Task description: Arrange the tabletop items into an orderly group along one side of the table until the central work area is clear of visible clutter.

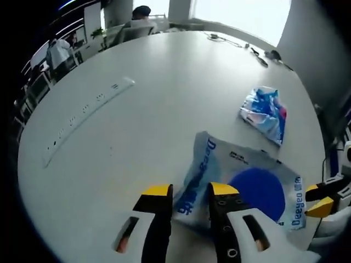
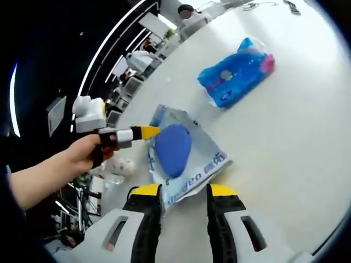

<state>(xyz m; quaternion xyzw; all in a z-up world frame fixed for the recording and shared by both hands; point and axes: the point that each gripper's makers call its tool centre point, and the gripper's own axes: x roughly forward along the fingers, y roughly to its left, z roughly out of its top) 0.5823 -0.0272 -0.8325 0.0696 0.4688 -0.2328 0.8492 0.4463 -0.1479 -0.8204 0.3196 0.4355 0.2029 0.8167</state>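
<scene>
- Deeyeo tissue pack (image 1: 241,183) is lying flat on the white table (image 1: 137,126), just ahead of both grippers, its near edge sitting between the left gripper's (image 1: 189,192) spread, empty jaws.
- Right gripper (image 2: 184,190) is hovering parted and empty too, the opposite edge of the pack reaching between its jaws.
- Blue wipes packet (image 1: 266,112) is waiting farther out, apart from the pack.
- Judging it: soft plastic wrap, light, floppy and slippery; a flat edge or corner is looking like the pinch spot, and it will probably sag when lifted.
</scene>
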